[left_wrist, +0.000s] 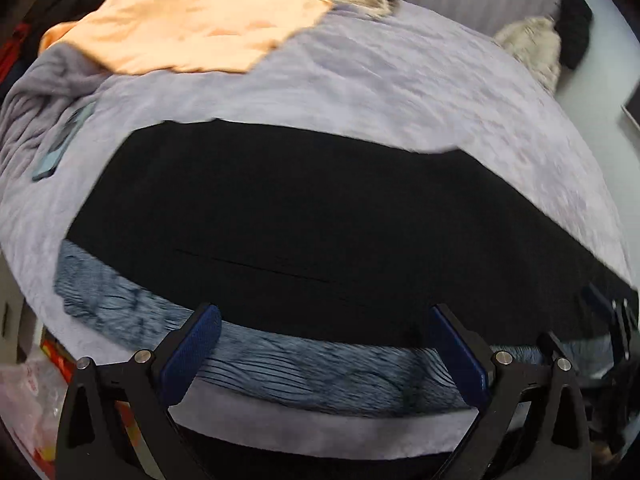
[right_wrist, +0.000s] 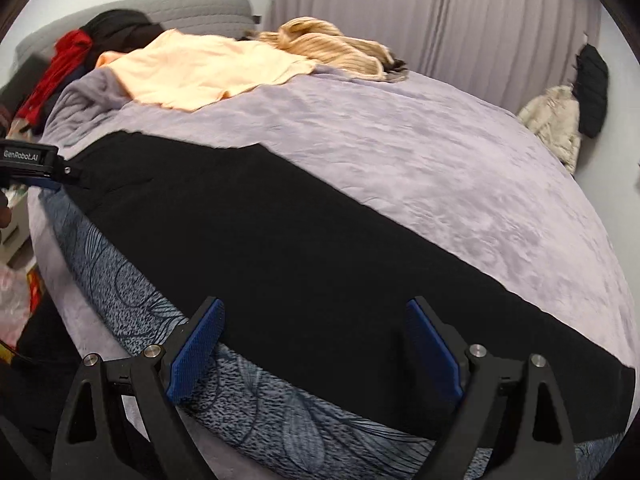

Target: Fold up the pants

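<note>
Black pants (left_wrist: 304, 216) lie flat and stretched across the near part of a bed, on top of a blue patterned cloth (left_wrist: 280, 364). In the right wrist view the same pants (right_wrist: 304, 248) run from upper left to lower right. My left gripper (left_wrist: 326, 320) hovers open over the near edge of the pants, nothing between its blue pads. My right gripper (right_wrist: 316, 312) is open too, above the pants' near edge further right. The left gripper (right_wrist: 32, 164) shows at the left rim of the right wrist view, and the right gripper's black frame (left_wrist: 608, 308) at the right rim of the left one.
A lilac blanket (right_wrist: 440, 160) covers the bed. A peach garment (right_wrist: 200, 72) and a beige knit (right_wrist: 332, 48) lie at the far side, red and black clothes (right_wrist: 68, 60) by the headboard. A phone (left_wrist: 60, 144) lies left. Coats (right_wrist: 560, 120) hang on the right wall.
</note>
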The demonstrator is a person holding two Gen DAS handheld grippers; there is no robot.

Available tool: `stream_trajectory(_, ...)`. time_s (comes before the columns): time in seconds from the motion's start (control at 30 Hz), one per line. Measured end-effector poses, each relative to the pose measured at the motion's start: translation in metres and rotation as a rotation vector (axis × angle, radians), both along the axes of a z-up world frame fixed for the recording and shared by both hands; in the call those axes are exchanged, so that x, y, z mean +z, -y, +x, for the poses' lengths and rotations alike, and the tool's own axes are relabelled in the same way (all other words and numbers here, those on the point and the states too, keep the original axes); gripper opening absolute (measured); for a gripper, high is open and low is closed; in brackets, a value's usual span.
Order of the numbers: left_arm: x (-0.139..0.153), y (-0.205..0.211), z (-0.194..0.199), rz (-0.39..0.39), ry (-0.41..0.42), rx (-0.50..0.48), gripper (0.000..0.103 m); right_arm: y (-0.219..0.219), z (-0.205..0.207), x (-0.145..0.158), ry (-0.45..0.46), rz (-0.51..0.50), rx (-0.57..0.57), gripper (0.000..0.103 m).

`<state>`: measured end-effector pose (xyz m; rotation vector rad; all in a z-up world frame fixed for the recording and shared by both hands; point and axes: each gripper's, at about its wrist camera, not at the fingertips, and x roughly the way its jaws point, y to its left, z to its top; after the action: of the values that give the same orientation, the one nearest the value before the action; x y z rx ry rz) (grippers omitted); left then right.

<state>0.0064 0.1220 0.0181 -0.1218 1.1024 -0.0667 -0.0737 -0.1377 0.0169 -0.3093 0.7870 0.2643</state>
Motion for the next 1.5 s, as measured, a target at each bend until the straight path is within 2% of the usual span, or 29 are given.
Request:
stream_trajectory(0.07, -0.007, 0.028, -0.005, 0.115, 0.007, -0.050, 0.103, 0.017, -0.007, -0.004, 0.016, -0.009, -0.019, 0.094)
stream_trajectory(0.13, -0.008, 0.039, -0.006, 0.162, 0.019, -0.077, 0.103, 0.056, -0.012, -0.005, 0.009, 0.001, -0.102, 0.094)
stream_trajectory(0.2, -0.010, 0.034, 0.003, 0.149, -0.003, -0.068, 0.103, 0.101, -0.015, -0.005, -0.003, 0.027, -0.203, 0.095)
stream_trajectory(0.23, -0.009, 0.034, 0.007, 0.153, -0.019, -0.061, 0.103, 0.132, -0.019, -0.005, -0.008, 0.044, -0.276, 0.099)
stream_trajectory(0.27, -0.008, 0.037, 0.010, 0.172, -0.032, -0.056, 0.103, 0.157, -0.022, -0.005, -0.008, 0.059, -0.334, 0.102)
stream_trajectory(0.33, -0.005, 0.050, 0.014, 0.192, -0.039, -0.059, 0.103, 0.208, -0.030, -0.006, 0.006, 0.044, -0.464, 0.102)
stream_trajectory(0.4, -0.004, 0.071, 0.017, 0.153, -0.054, -0.110, 0.103, 0.242, -0.041, -0.001, 0.014, 0.050, -0.564, 0.102)
stream_trajectory(0.5, 0.001, 0.127, 0.017, 0.155, -0.032, -0.222, 0.103, 0.273, -0.068, 0.016, 0.043, 0.101, -0.669, 0.102)
stream_trajectory(0.6, -0.004, 0.193, 0.018, 0.105, -0.064, -0.351, 0.103, 0.274, -0.099, 0.023, 0.061, 0.150, -0.668, 0.102)
stream_trajectory(0.7, -0.003, 0.253, 0.027, 0.132, -0.033, -0.429, 0.103, 0.260, -0.120, 0.017, 0.048, 0.132, -0.643, 0.102)
stream_trajectory(0.8, 0.004, 0.297, 0.050, 0.124, -0.023, -0.427, 0.103, 0.256, -0.128, 0.000, 0.004, 0.164, -0.643, 0.102)
stream_trajectory(0.9, 0.003, 0.332, 0.077, 0.210, -0.036, -0.356, 0.103, 0.265, -0.127, -0.012, -0.021, 0.246, -0.670, 0.102)
stream_trajectory(1.07, 0.001, 0.344, 0.070, 0.287, 0.004, -0.333, 0.103, 0.282, -0.125, -0.023, 0.003, 0.439, -0.677, 0.102)
stream_trajectory(1.2, -0.003, 0.340, 0.050, 0.259, -0.044, -0.325, 0.103, 0.296, -0.122, -0.031, 0.021, 0.584, -0.673, 0.102)
stream_trajectory(1.5, -0.007, 0.328, 0.011, 0.279, -0.050, -0.343, 0.103, 0.307, -0.102, -0.023, 0.099, 0.669, -0.641, 0.103)
